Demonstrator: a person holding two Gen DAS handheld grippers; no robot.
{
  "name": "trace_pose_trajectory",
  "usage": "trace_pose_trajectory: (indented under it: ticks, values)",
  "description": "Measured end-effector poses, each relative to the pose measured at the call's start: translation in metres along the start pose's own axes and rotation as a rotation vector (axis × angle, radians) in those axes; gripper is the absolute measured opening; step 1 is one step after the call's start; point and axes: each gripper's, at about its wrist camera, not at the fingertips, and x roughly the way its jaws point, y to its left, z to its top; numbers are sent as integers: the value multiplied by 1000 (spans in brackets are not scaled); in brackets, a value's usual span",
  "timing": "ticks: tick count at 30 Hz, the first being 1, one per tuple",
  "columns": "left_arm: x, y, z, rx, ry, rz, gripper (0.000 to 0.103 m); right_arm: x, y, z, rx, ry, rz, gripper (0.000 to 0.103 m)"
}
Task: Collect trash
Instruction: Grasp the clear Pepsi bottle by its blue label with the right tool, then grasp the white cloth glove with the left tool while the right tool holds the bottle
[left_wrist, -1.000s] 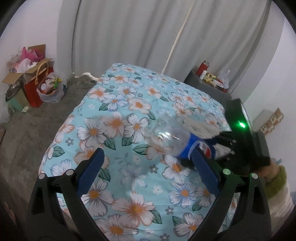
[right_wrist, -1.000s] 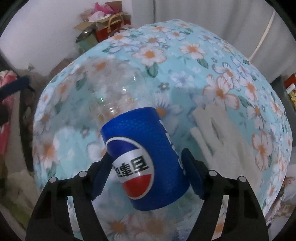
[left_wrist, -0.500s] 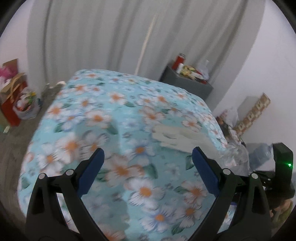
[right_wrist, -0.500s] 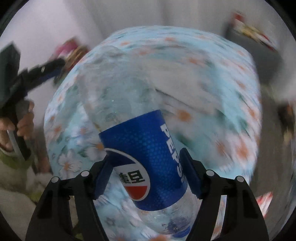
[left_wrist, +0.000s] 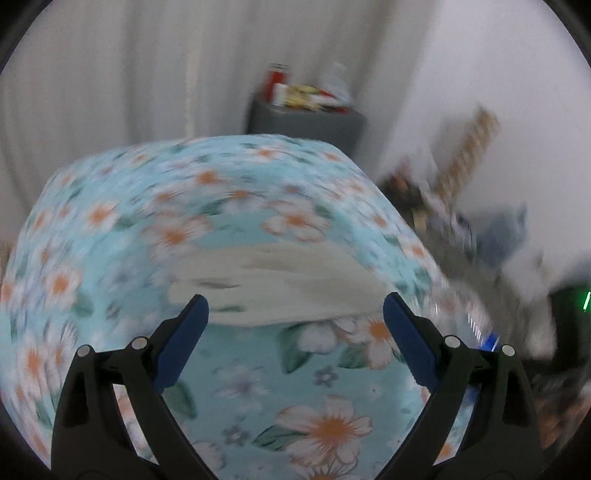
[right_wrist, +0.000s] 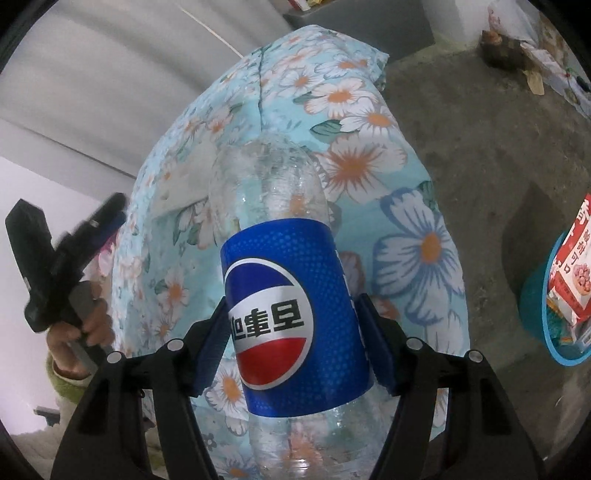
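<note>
Two blue pads of the right gripper (right_wrist: 293, 338) clamp the empty plastic bottle (right_wrist: 291, 295) across its blue label, and those jaws have just been closing further on it, the bottle between them. It is held off the flowered bedspread (right_wrist: 351, 122), bottom end pointing away from the camera. Thin, empty plastic of this kind probably buckles under more squeeze, and a smooth label could let it slide out through the pads if the wrist swings sharply. Beyond the bottle, to its right on the concrete floor (right_wrist: 480, 147), stands a teal basket (right_wrist: 535, 302) with a snack packet (right_wrist: 576, 266) in it, likely the drop point; a release too early would land the bottle on the floor. Left of the bottle, the left gripper (left_wrist: 295, 321) is spread wide and empty, over a pale glove (left_wrist: 288, 284) on the bedspread
</note>
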Motion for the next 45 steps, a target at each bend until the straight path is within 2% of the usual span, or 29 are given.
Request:
trace_pose_trajectory:
  ticks: [2,3,5,7,8,10,12,14,15,16,17,18,20,24,29,30,31,32,34,35,38,40,43,45]
  values:
    - [15,-30,-6,173,34,7,91,-2,0,-3,0,-1,-1,65]
    - [19,-37,-9,218,43,18,91,0,3,-3,0,0,-1,65]
    - [37,-54,-18,356,60,95,91,0,2,-3,5,-2,1,65]
    - [53,-58,-21,424,84,165,87,-2,1,-5,10,-2,4,65]
    - [64,-54,-20,444,112,189,80,-1,1,-4,12,-2,6,65]
    - [77,-43,-15,410,137,179,77,-1,0,-5,17,-2,11,65]
    - [81,-31,-8,342,145,143,67,-1,-1,-6,24,-3,17,65]
    - [83,-21,1,268,147,131,45,-3,-2,-8,33,-6,22,65]
    - [85,-19,3,251,145,135,38,-2,-3,-7,35,-6,23,65]
    - [83,-16,5,222,139,133,18,-2,-3,-8,37,-8,24,65]
    - [79,-12,7,196,139,134,5,-2,-3,-8,38,-10,24,65]
    - [76,-10,8,178,142,129,4,-2,-3,-8,41,-11,26,65]
    - [58,-3,7,126,141,79,3,-3,-4,-9,42,-12,27,65]
    - [8,-6,-12,131,133,-4,3,-3,-4,-10,42,-12,31,65]
    - [-48,-7,-62,111,213,-127,5,-4,-6,-10,43,-12,38,65]
    - [-53,-4,-72,89,236,-144,8,-4,-6,-10,43,-12,39,65]
    - [-59,1,-83,57,269,-172,21,-4,-6,-10,43,-11,39,65]
    - [-63,6,-91,28,289,-187,41,-4,-6,-10,42,-9,39,65]
    - [-75,15,-105,-22,279,-170,55,-4,-6,-9,42,-4,38,65]
    - [-80,19,-109,-37,264,-160,58,-3,-6,-9,43,-2,38,65]
    - [-87,32,-117,-119,244,-164,59,-3,-5,-8,47,1,37,65]
    - [-81,38,-119,-203,250,-226,59,-3,-5,-8,50,1,37,65]
    - [-64,40,-125,-319,302,-297,59,-3,-4,-8,55,5,35,65]
    - [-47,39,-126,-375,343,-282,59,-4,-3,-9,56,7,32,65]
